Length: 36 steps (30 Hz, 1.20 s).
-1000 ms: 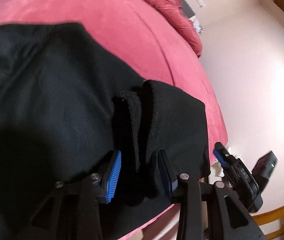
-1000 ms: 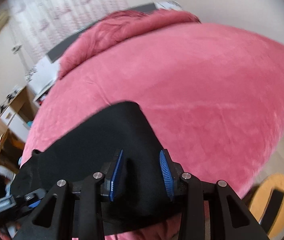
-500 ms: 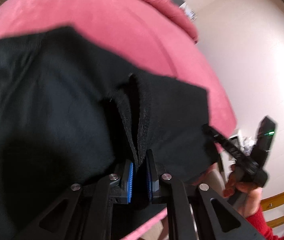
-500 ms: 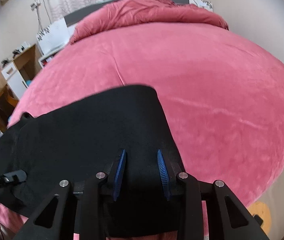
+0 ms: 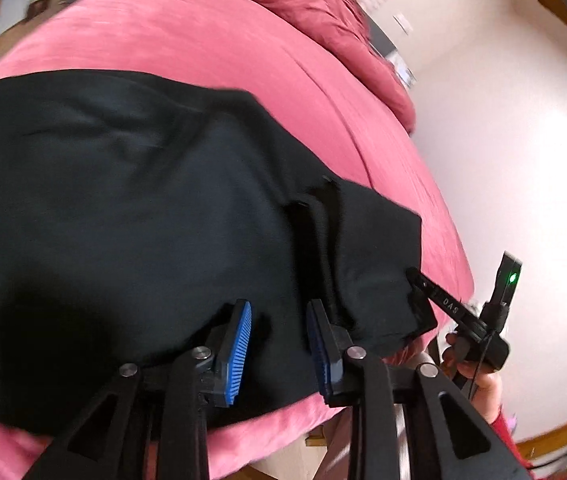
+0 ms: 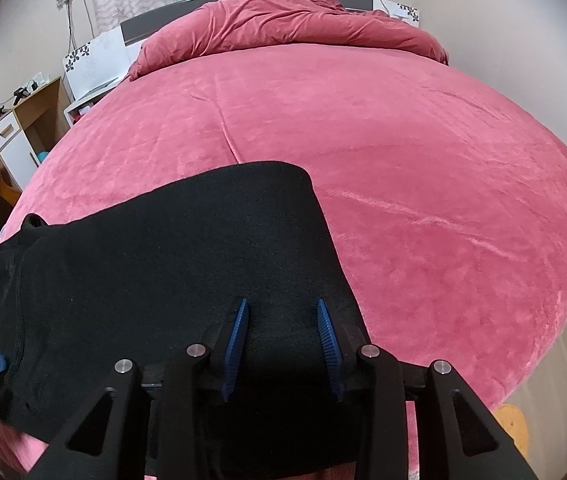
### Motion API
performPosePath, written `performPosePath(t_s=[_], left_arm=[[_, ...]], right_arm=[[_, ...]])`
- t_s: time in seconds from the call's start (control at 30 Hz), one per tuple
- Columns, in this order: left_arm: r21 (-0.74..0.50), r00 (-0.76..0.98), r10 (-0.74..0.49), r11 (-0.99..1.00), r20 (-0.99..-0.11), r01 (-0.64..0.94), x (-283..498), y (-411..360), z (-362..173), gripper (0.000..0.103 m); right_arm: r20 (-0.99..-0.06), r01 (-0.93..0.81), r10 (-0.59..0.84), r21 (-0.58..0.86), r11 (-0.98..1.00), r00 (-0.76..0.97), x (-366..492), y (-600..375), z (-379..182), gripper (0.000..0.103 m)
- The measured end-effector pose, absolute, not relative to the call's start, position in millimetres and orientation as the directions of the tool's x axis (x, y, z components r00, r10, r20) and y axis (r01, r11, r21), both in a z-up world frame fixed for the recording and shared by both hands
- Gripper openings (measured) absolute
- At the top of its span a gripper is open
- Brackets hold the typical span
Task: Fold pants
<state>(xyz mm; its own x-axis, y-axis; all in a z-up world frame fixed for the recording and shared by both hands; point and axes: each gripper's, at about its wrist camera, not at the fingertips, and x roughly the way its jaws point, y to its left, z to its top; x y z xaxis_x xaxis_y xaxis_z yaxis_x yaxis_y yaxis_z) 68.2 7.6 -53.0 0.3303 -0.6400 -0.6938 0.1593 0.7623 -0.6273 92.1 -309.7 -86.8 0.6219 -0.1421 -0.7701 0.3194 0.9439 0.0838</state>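
My jaws on the left gripper [image 5: 277, 334] are opening, its blue pads apart with dark cloth behind the gap but nothing pressed between them, so I read it as released. The right gripper [image 6: 282, 334] is opening too, its pads standing clear above the black cloth rather than pinching it; in the left view its tip sits at the pants' near corner. The pants [image 5: 131, 216] lie spread across the near edge of the pink bed [image 6: 403, 152], one end bunched into a raised ridge just ahead of my left pads. I judge them light, soft and floppy, a knit that will sag and drag on the plush cover rather than slide. I'd take hold at the hem or waistband edges, where the layers stack thicker. No containers show here; nothing holds anything.
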Motion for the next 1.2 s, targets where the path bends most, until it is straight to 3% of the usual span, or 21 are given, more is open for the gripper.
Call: performPosePath(t_s=[0.1, 0.23, 0.43, 0.57, 0.63, 0.67, 0.7, 0.77, 0.83, 1.0, 1.1, 1.2], left_arm=[[-0.632, 0.399, -0.600, 0.772, -0.693, 0.065, 57.1, 49.4, -46.8, 0.030], [-0.638, 0.466, -0.539, 0.767, -0.701, -0.073, 44.3, 101.3, -48.1, 0.030], [-0.684, 0.451, -0.557, 0.706, -0.697, -0.185, 28.0, 142.3, -56.3, 0.030], [-0.741, 0.396, -0.634, 0.628, -0.664, -0.236, 29.4, 144.2, -61.2, 0.030], [-0.759, 0.375, -0.661, 0.595, -0.649, -0.265, 27.5, 140.3, -64.4, 0.035], [-0.762, 0.367, -0.668, 0.585, -0.647, -0.278, 26.3, 135.0, -65.2, 0.041], [-0.765, 0.361, -0.675, 0.575, -0.644, -0.290, 25.0, 135.2, -66.3, 0.055], [-0.755, 0.351, -0.669, 0.574, -0.655, -0.317, 20.5, 140.1, -67.8, 0.065], [-0.744, 0.360, -0.652, 0.577, -0.668, -0.337, 19.6, 144.6, -68.9, 0.065], [-0.734, 0.436, -0.591, 0.568, -0.678, -0.371, 25.8, 164.4, -76.8, 0.065], [-0.756, 0.471, -0.591, 0.513, -0.655, -0.407, 31.1, 170.1, -82.7, 0.065], [-0.767, 0.499, -0.583, 0.504, -0.641, -0.397, 32.2, 170.1, -81.1, 0.065]], right_arm=[[-0.731, 0.326, -0.170, 0.076, 0.942, 0.661, 86.1, -303.0, -76.7, 0.038], [-0.665, 0.226, -0.100, 0.105, 0.969, 0.740, 79.6, -265.6, -57.0, 0.038], [-0.683, -0.047, 0.244, 0.293, 0.955, 0.688, 95.0, -187.9, -58.1, 0.038], [-0.701, -0.162, 0.346, 0.317, 0.935, 0.624, 102.4, -141.2, -60.7, 0.038], [-0.709, -0.181, 0.355, 0.311, 0.933, 0.610, 105.4, -128.6, -63.3, 0.038], [-0.714, -0.184, 0.363, 0.318, 0.930, 0.599, 105.6, -122.6, -65.1, 0.038], [-0.711, -0.195, 0.389, 0.342, 0.919, 0.586, 105.8, -119.1, -65.2, 0.038], [-0.697, -0.248, 0.474, 0.407, 0.879, 0.538, 103.0, -109.0, -64.2, 0.038], [-0.705, -0.289, 0.548, 0.466, 0.836, 0.450, 102.9, -98.8, -69.6, 0.046], [-0.721, -0.286, 0.618, 0.549, 0.785, 0.313, 94.7, -87.1, -88.1, 0.049], [-0.680, -0.245, 0.698, 0.654, 0.716, 0.225, 92.3, -89.3, -101.3, 0.051], [-0.681, -0.203, 0.710, 0.680, 0.704, 0.181, 85.8, -92.4, -113.0, 0.059]])
